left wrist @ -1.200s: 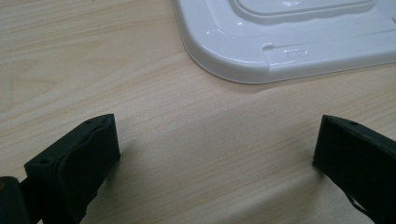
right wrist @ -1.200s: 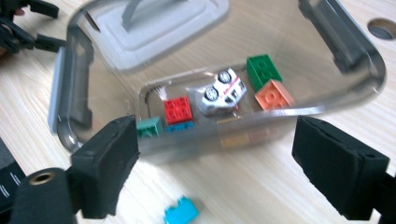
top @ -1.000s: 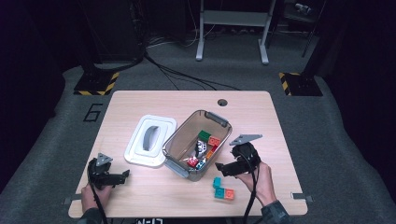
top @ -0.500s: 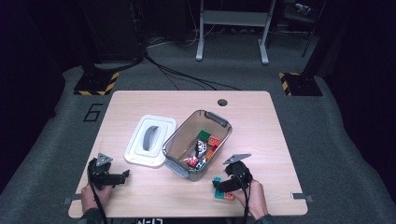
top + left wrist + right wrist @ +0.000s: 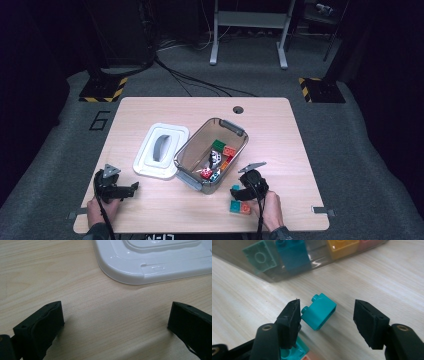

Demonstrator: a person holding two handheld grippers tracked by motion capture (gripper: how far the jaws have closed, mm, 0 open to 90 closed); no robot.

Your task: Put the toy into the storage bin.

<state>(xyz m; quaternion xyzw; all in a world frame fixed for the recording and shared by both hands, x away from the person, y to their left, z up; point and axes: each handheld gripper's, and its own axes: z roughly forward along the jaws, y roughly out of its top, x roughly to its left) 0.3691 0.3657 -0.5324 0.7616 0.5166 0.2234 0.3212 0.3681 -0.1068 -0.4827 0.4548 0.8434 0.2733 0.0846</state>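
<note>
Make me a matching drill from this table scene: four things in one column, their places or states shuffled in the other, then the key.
1. white lid
2. teal brick
3. clear bin
4. left gripper

A. holds coloured bricks
B. lies on its side between the right gripper's jaws
C. open over bare wood
D. flat on the table, beside the bin

Pairs: 1-D, 2-B, 3-A, 4-C

The small teal plastic building brick (image 5: 320,311) is lying tipped on its side on the wooden table (image 5: 367,275), studs pointing sideways, just beside the clear plastic bin (image 5: 274,272).
</note>
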